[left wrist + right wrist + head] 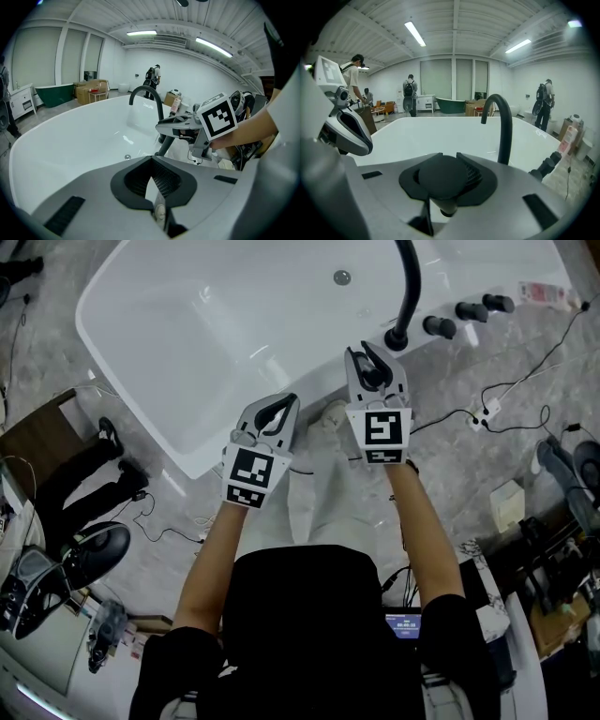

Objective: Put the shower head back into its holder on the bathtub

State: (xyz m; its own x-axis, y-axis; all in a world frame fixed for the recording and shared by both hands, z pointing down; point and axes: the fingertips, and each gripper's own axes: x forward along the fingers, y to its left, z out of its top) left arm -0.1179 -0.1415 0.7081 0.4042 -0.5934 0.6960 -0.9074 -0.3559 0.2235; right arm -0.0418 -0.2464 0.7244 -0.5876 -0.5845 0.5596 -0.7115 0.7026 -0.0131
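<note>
Clamping the black shower head (440, 178), the right tool (367, 357) hangs just beside the spout (410, 287); the left tool (281, 409) is closed, empty. Risk: a misaligned approach could drop the head into the bathtub (103, 334).

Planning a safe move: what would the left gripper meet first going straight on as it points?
Probably the white inside of the bathtub: the left gripper points down into it, left of the black spout. Nothing else shows in that line; depth is unclear.

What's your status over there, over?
Left claw shut, empty. Right claw gripping shower head near black faucet. Nothing seen in the way.
</note>
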